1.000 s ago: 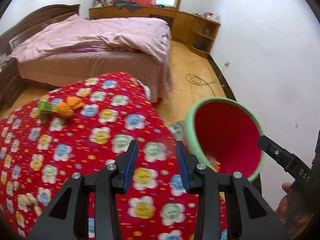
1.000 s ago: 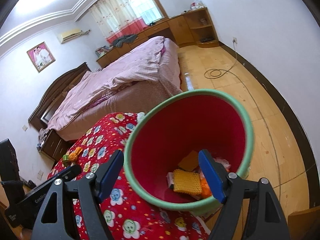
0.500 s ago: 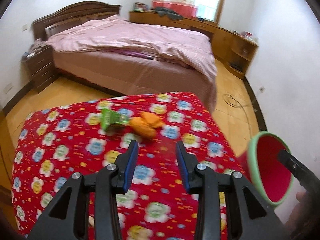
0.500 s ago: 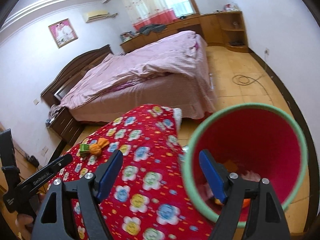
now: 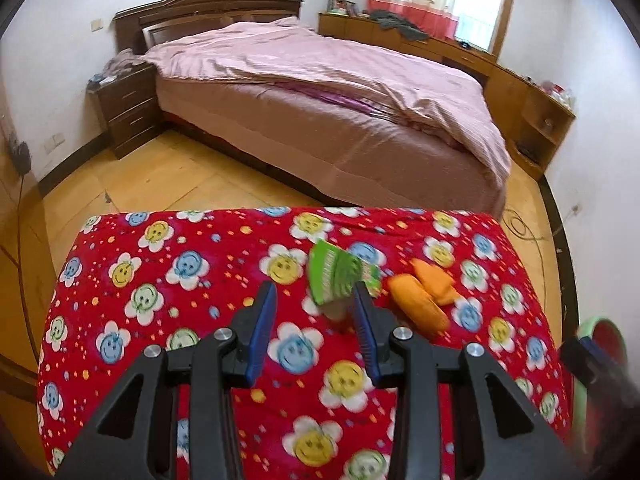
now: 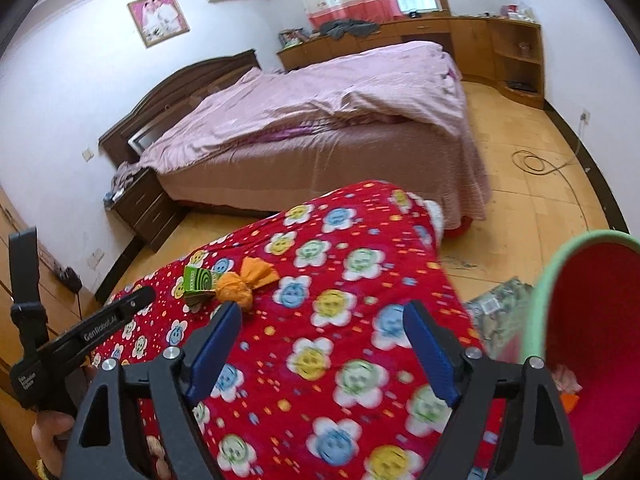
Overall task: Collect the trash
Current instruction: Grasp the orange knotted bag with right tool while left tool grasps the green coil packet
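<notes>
Red fleece, printed with smiling flowers, is covering the table and sagging softly over its edges, so anything pinched against it is likely dragging cloth along too. Behind it a bed under a pink quilt is filling the far half of the room, with a dark nightstand to its left, wooden cabinets along the far wall, and a loose cable lying on the plank floor at the right.

The red bin with its green rim is sitting low at the near right, already holding some scraps.

The left gripper is hanging with its 2 jaws spread and empty, its right finger just beside the green packet. The right gripper is also gaping wide, holding nothing.

The packet is lying off-centre between the left jaws, so a closing pinch is probably risking a flick sideways. The orange crumpled wrapper, touching or nearly touching the packet, is likely getting nudged toward the right edge.
</notes>
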Demonstrator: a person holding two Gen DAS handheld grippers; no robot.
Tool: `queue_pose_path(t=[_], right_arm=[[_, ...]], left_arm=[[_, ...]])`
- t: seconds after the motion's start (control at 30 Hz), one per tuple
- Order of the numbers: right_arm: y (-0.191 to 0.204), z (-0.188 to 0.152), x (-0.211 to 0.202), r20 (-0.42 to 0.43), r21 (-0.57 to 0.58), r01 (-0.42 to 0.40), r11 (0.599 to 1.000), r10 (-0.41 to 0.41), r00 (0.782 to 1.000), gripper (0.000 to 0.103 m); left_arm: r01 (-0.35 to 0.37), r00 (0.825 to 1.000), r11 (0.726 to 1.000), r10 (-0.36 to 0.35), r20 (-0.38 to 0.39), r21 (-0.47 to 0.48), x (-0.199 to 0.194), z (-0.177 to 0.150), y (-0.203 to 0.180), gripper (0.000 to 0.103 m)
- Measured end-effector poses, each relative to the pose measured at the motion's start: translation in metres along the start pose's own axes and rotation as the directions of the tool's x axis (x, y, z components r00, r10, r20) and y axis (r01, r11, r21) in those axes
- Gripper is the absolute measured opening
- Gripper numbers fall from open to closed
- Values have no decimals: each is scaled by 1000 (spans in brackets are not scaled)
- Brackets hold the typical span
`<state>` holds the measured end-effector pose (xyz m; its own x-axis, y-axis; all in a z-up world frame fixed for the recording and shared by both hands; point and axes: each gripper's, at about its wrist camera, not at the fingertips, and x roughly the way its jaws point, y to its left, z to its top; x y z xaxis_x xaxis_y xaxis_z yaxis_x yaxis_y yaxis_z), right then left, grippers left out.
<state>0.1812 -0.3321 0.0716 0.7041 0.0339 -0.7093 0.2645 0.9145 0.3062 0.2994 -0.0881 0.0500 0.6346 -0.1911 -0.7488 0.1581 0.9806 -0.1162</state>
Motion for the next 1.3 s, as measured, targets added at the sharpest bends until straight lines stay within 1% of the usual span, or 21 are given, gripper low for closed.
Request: queue_pose_path(t=[0.2, 0.43, 0.53, 0.67, 0.7, 0.73, 0.8, 0.83, 0.87, 0.9, 0.93, 1.03, 1.07, 1.1, 1.17, 1.27, 1.3], right_arm=[[35, 1, 48, -54, -86, 15, 996, -20, 998, 85], [59, 0, 88, -92, -148, 13, 989, -27, 995, 85], [68, -1, 99, -91, -186, 21, 982, -39, 995, 85], [76, -1, 113, -99, -202, 12, 979, -33, 995, 85], [77, -2, 116, -104, -201, 11, 979, -33, 994, 82], [78, -2, 119, -108, -199, 11, 980, -33, 994, 75], [81, -4, 124, -109, -200, 17, 980, -39, 993, 69], [82, -5, 123, -97, -209, 18, 978, -39, 994, 59], [84, -5, 123, -100, -213, 3, 977, -25, 995, 54], [85, -5, 122, -107, -215, -23, 976, -1, 994, 45], [86, -5, 122, -112, -216, -33, 976, 9, 994, 39], [85, -6, 117, -108, -217, -37, 976, 14, 994, 35], [84, -6, 116, -107, -213, -37, 976, 14, 994, 34], [81, -5, 113, -106, -204, -39, 978, 17, 994, 34], [74, -3, 108, -99, -188, -36, 982, 18, 995, 33], [59, 3, 96, -77, -156, -26, 987, 14, 997, 33], [53, 7, 92, -69, -142, -21, 990, 11, 998, 33]], left_arm=[[-46, 999, 997, 47, 0, -58, 18, 12, 20, 38], [-47, 999, 989, 45, -18, -140, 35, 19, 45, 38], [-46, 998, 988, 41, -39, -145, 42, 18, 49, 38], [-42, 998, 987, 35, -49, -154, 45, 15, 53, 38], [-38, 998, 987, 30, -52, -159, 46, 15, 54, 38], [-30, 998, 986, 21, -56, -166, 47, 14, 55, 38], [-26, 998, 985, 16, -61, -171, 49, 14, 56, 39], [-26, 998, 985, 15, -60, -172, 49, 14, 56, 38], [-24, 998, 985, 14, -59, -171, 50, 13, 55, 39], [-21, 998, 986, 11, -59, -167, 50, 13, 54, 39], [-16, 998, 986, 7, -60, -163, 50, 13, 53, 39], [8, 998, 990, -17, -61, -144, 51, 12, 48, 39], [21, 998, 990, -29, -59, -137, 51, 12, 46, 44], [29, 998, 991, -36, -56, -133, 50, 12, 43, 52], [44, 998, 991, -49, -43, -124, 49, 11, 39, 58], [73, 996, 992, -77, -41, -101, 49, 10, 30, 60], [81, 995, 992, -86, -44, -92, 49, 9, 27, 64]])
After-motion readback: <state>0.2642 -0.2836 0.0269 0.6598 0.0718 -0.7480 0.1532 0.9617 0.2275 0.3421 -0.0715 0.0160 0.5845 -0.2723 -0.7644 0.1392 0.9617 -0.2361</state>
